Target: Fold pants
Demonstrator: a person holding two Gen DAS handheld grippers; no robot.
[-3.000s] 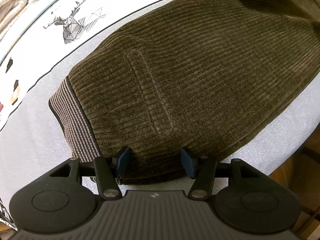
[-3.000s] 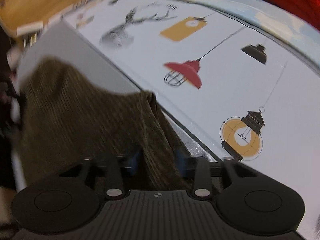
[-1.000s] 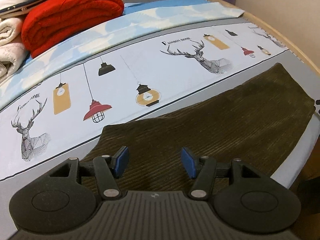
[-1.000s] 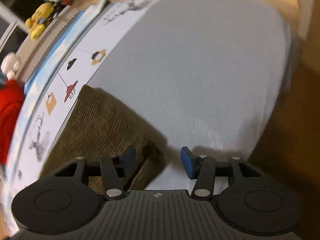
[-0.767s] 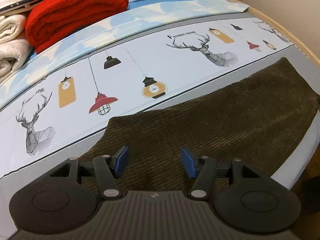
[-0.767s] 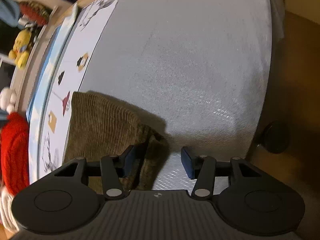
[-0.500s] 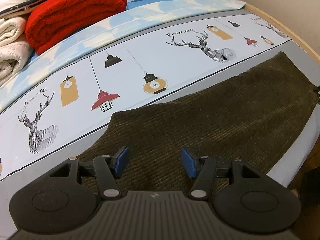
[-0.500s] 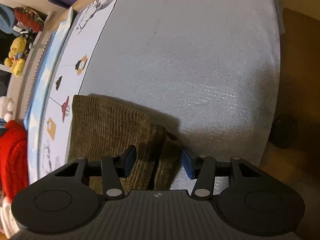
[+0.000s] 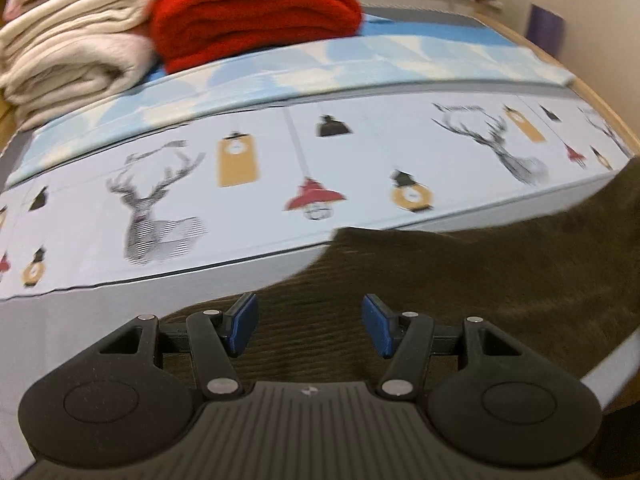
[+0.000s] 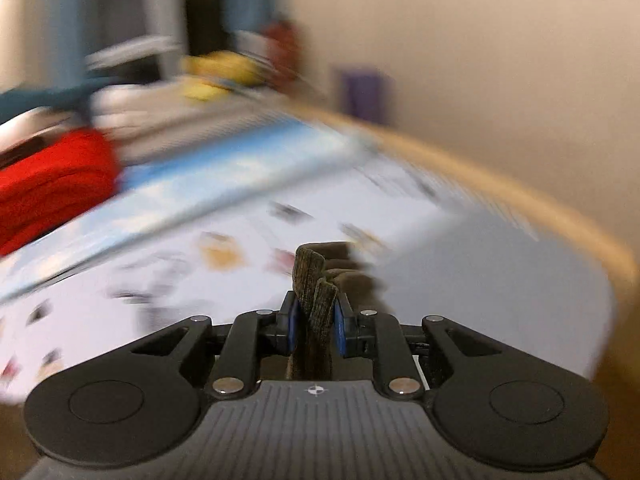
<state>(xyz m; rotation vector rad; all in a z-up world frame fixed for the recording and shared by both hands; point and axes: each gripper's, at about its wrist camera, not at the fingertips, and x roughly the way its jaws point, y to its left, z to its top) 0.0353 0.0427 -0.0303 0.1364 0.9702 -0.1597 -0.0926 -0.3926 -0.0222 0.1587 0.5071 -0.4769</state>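
The olive-brown corduroy pants lie folded on the grey part of the bed cover, running from under my left gripper to the right edge of the left wrist view. My left gripper is open and empty, just above the near end of the pants. My right gripper is shut on a bunched edge of the pants, which sticks up between its blue pads. The right wrist view is blurred by motion.
A printed bed sheet with deer and lamps lies beyond the pants. A folded red blanket and cream blankets are stacked at the back. The bed's wooden rim and a wall are on the right.
My right gripper has closed on the end of the pants and lifted, swinging up toward the room. My left gripper has shifted left along the pants and stays open.
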